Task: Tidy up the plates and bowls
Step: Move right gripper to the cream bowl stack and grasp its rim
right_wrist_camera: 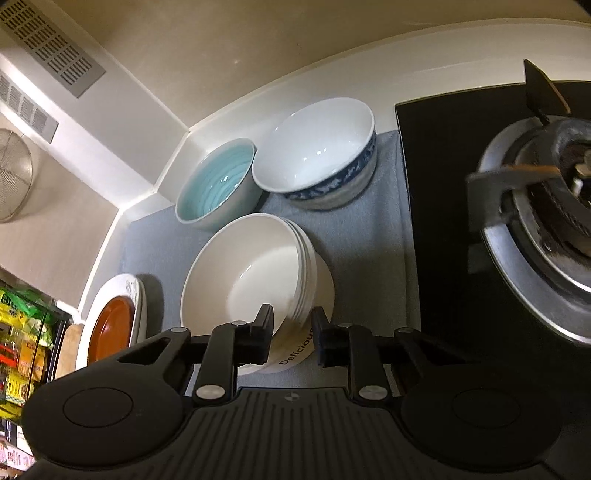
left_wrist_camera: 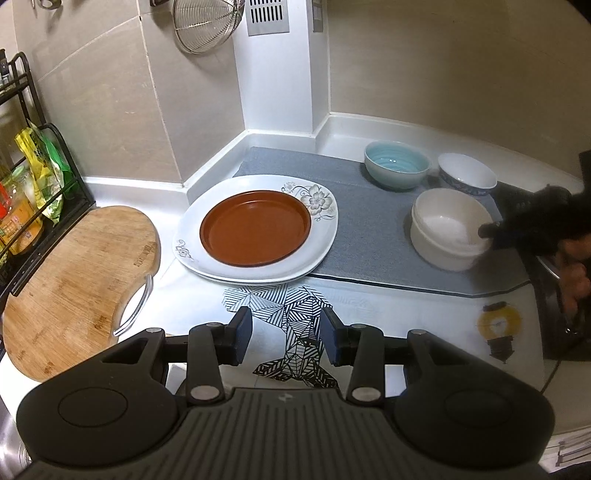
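My right gripper (right_wrist_camera: 291,332) straddling the near rim of the stacked cream bowls (right_wrist_camera: 255,273) on the grey mat (right_wrist_camera: 369,266), jaws apart either side of the wall, my left gripper (left_wrist_camera: 286,334) open over the counter, brown plate (left_wrist_camera: 255,230) on white plates (left_wrist_camera: 321,240), blue bowl (right_wrist_camera: 216,184) and patterned bowl (right_wrist_camera: 317,155) behind.

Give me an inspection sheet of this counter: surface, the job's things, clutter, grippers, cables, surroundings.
Surface: white counter with a grey mat and a patterned sheet in front.
Job's things: brown plate on stacked white plates; stacked cream bowls; blue bowl and blue-patterned white bowl behind, all bowls on the mat.
Clutter: wooden cutting board to the left.
Grippers: left gripper open, above the patterned sheet, holding nothing; right gripper straddles the cream stack's near rim, grip not certain.
Cables: nothing seen.
Surroundings: gas stove on the right, rack of packets on the left, wire strainer on the wall.
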Demonstrator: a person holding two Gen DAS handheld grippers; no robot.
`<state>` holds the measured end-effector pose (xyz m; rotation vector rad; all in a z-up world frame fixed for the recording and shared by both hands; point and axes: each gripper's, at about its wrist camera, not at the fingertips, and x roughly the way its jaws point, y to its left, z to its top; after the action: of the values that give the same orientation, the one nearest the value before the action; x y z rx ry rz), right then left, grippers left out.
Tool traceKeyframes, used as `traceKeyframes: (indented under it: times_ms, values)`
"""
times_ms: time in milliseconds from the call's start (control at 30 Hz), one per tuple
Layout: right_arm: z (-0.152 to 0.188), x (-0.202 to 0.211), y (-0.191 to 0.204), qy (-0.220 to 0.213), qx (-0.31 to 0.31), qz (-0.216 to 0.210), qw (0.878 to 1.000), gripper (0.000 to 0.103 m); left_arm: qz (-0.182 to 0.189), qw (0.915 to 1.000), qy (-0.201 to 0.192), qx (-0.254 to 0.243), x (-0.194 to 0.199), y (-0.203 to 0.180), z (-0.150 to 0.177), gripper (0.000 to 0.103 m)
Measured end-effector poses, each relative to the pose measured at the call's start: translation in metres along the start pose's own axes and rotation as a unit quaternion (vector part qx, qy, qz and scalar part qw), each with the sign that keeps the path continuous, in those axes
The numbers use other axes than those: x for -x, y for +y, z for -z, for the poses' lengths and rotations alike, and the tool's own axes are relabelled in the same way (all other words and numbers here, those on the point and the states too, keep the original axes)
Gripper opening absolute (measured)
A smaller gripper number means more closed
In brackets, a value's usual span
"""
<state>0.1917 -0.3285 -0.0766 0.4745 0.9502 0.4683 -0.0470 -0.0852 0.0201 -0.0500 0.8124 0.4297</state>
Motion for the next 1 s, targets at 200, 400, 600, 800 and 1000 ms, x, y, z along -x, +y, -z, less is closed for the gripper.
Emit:
traceKeyframes:
  times_ms: [200, 400, 600, 800, 1000]
  values:
    - [0.029, 0.018, 0.002, 0.021, 0.007, -0.001, 1.0, 0.023, 0.013, 0.9999, -0.001, -0.005, -0.002, -0.007, 0.002, 0.045]
    - [0.056, 0.032, 0.011, 0.032, 0.039, -0.004, 0.999, 0.023, 0.029, 0.9995, 0.001, -0.011, -0.006, -0.012, 0.005, 0.045]
    - [0.067, 0.037, 0.023, 0.027, 0.064, 0.001, 0.998, 0.023, 0.041, 0.9991, 0.001, -0.01, -0.012, -0.007, 0.006, 0.045]
    - [0.07, 0.037, 0.029, 0.024, 0.064, 0.024, 0.997, 0.028, 0.069, 0.9974, -0.012, -0.014, -0.029, 0.0, -0.007, 0.045]
    - [0.075, 0.039, 0.036, 0.028, 0.049, 0.05, 0.997, 0.028, 0.099, 0.9942, -0.033, -0.023, -0.04, 0.009, -0.026, 0.046]
